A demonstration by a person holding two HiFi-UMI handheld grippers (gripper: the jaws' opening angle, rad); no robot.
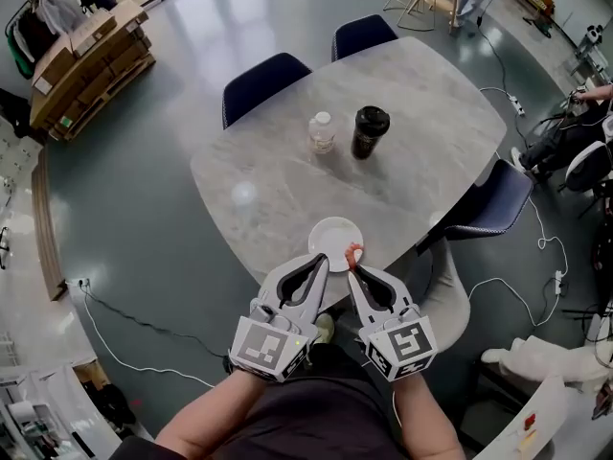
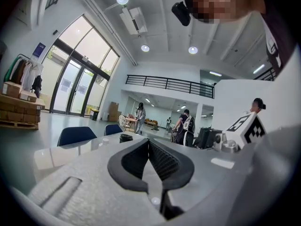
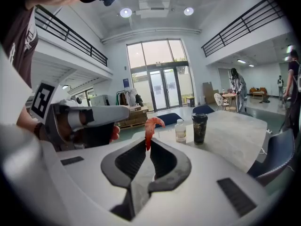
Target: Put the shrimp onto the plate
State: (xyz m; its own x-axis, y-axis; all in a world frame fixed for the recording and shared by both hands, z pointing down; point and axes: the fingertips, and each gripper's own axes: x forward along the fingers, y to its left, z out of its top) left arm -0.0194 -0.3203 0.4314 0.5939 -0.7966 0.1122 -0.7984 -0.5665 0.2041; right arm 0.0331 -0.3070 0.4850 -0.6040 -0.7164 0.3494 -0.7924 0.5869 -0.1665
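right gripper (image 3: pixel 148 141) clamped on shrimp (image 3: pixel 151 125) by plate (image 1: pixel 329 230) edge; left gripper (image 2: pixel 149 143) clenched shut.

Plate (image 1: pixel 334 236) on table (image 1: pixel 431 123), near edge, bottle (image 1: pixel 322 132) left of cup (image 1: pixel 370 132) behind it, chairs (image 1: pixel 265 80) beyond
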